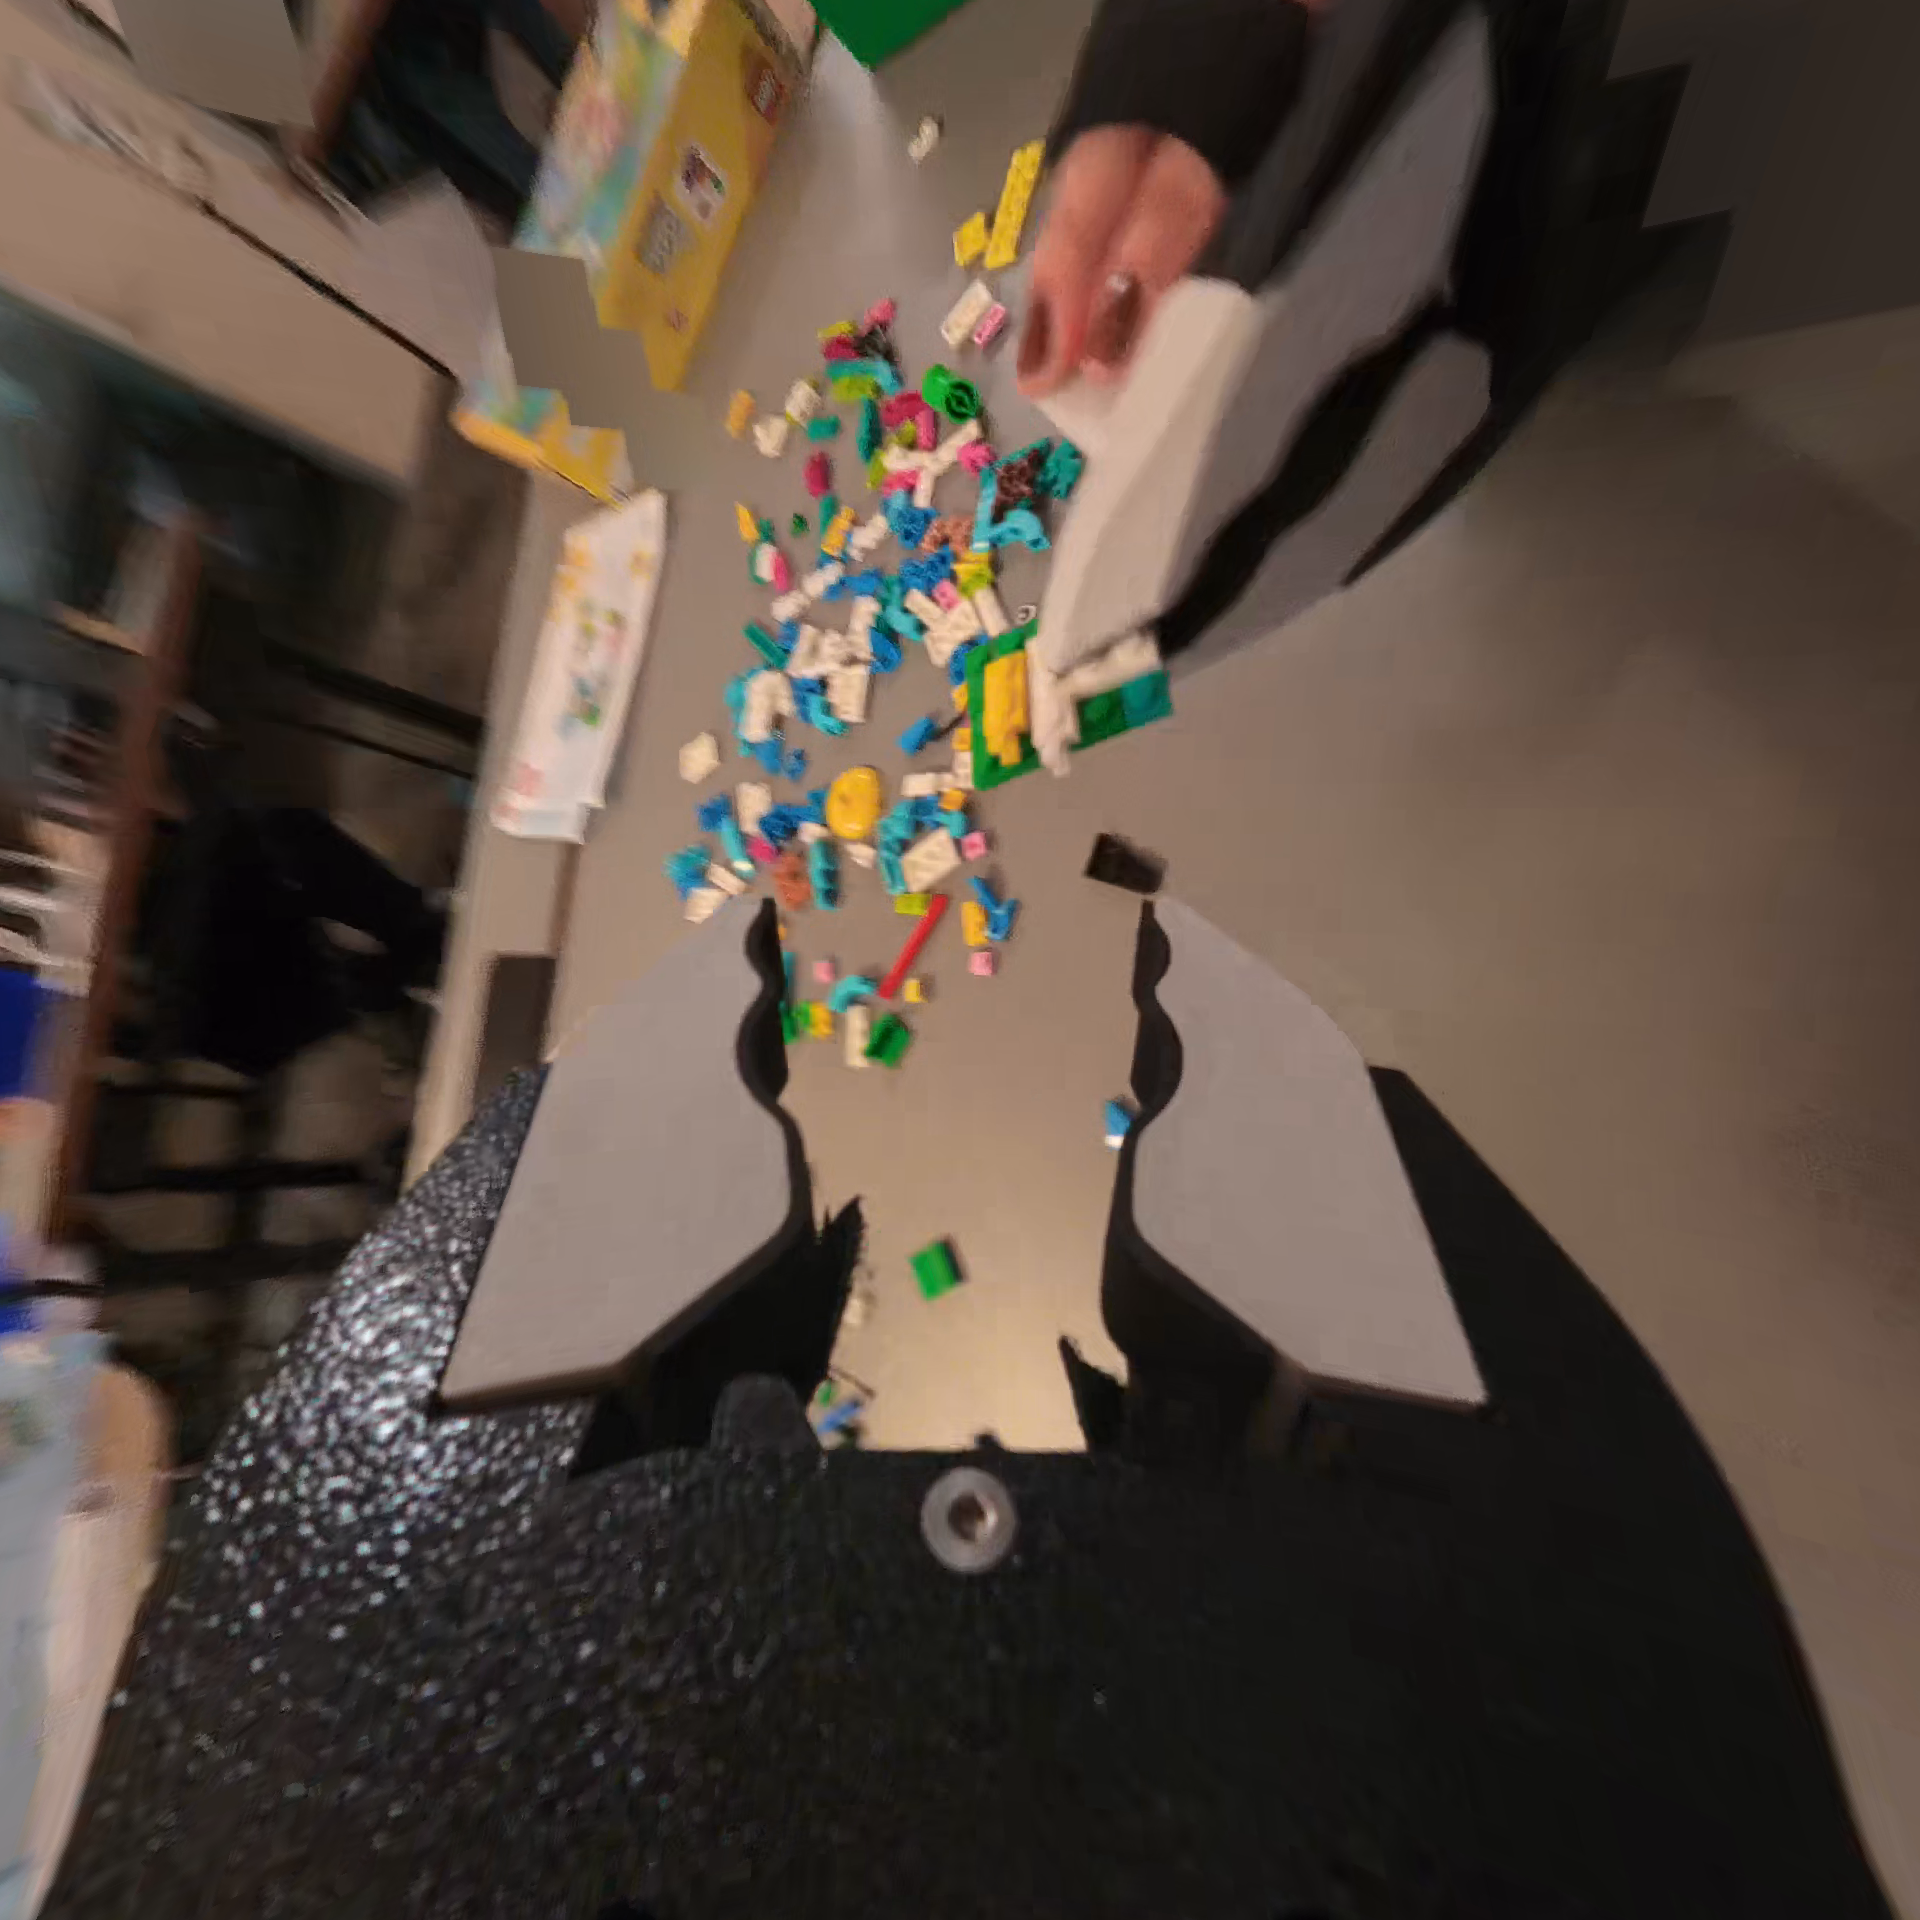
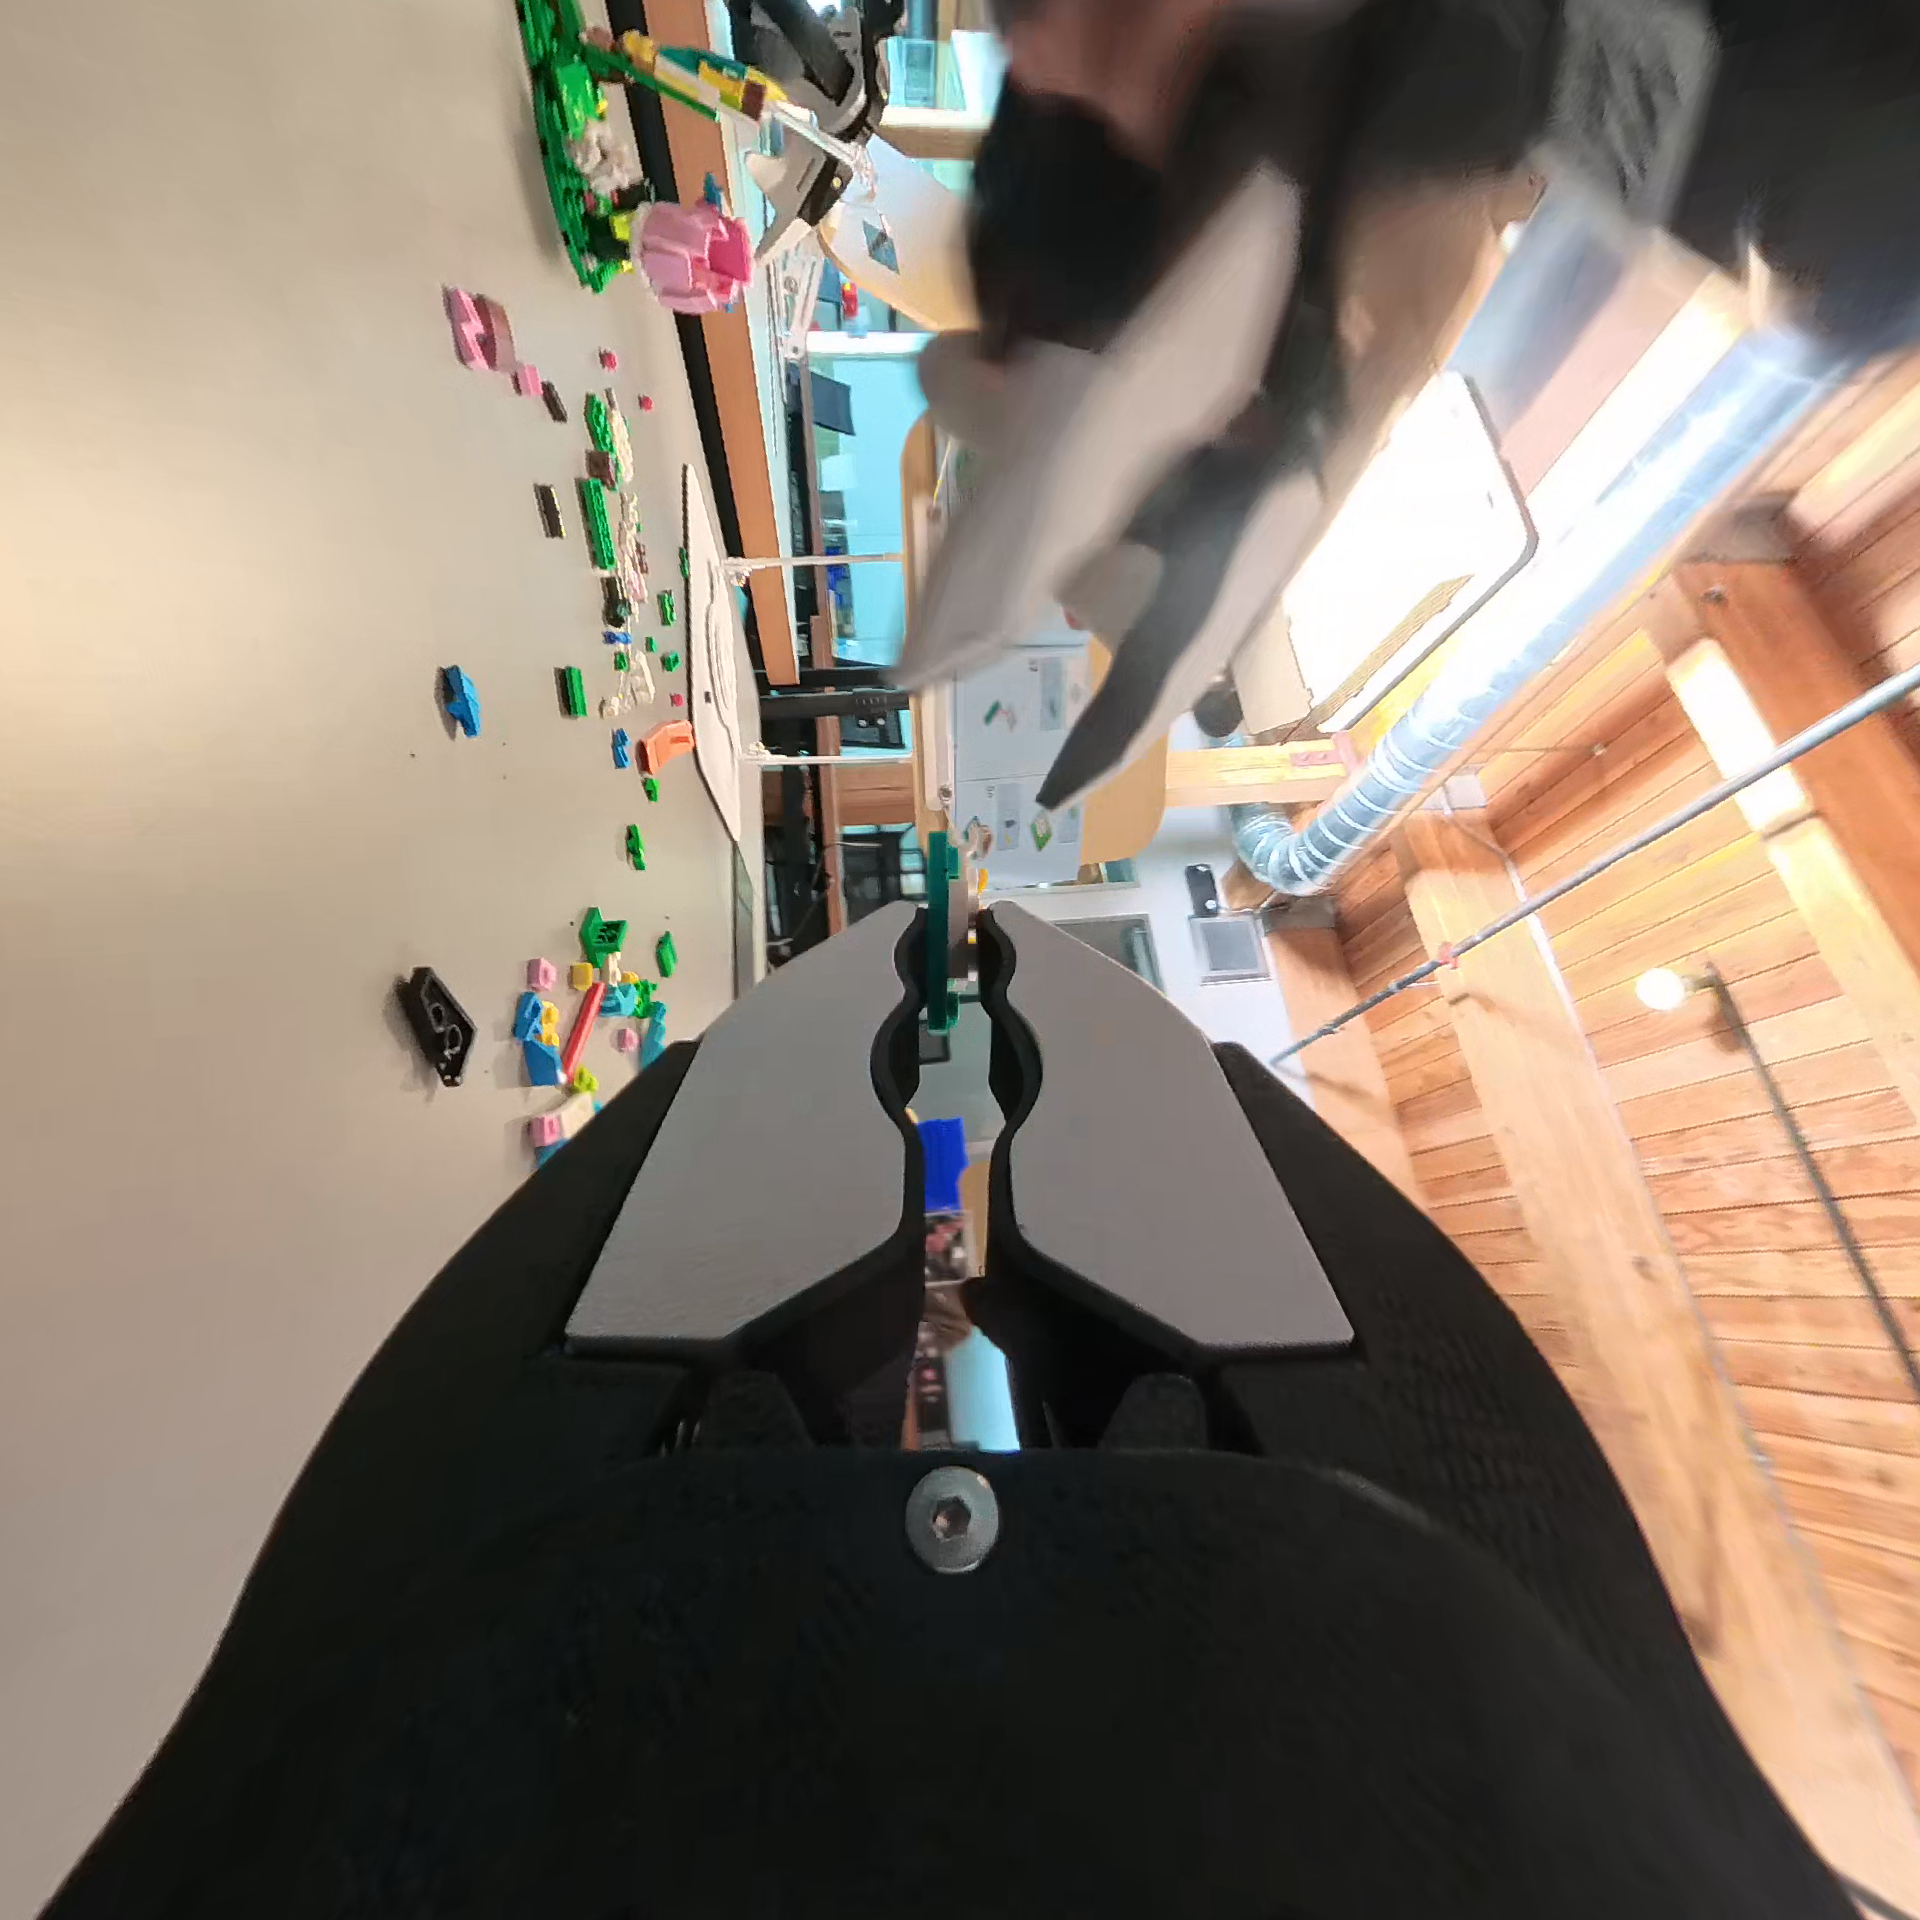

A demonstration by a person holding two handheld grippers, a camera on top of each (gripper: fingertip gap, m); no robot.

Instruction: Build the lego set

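My right gripper (image 2: 951,920) is shut on a small build, a green plate (image 2: 943,935) with white and yellow bricks, held in the air on edge. In the left wrist view the same build (image 1: 1023,717) shows at the tips of the right gripper (image 1: 1081,665), above the table, with a hand (image 1: 1122,239) behind it. My left gripper (image 1: 956,925) is open and empty, above the near end of a pile of loose coloured bricks (image 1: 883,623). It shows blurred in the right wrist view (image 2: 977,738), above the held build.
A yellow set box (image 1: 675,187) and an instruction booklet (image 1: 582,665) lie left of the pile. A black piece (image 1: 1122,862), a red bar (image 1: 914,961) and a green brick (image 1: 935,1268) lie near my left fingers. A pink flower build (image 2: 691,255) stands farther along the table. My right fingertips sit around 4 centimetres from my left ones.
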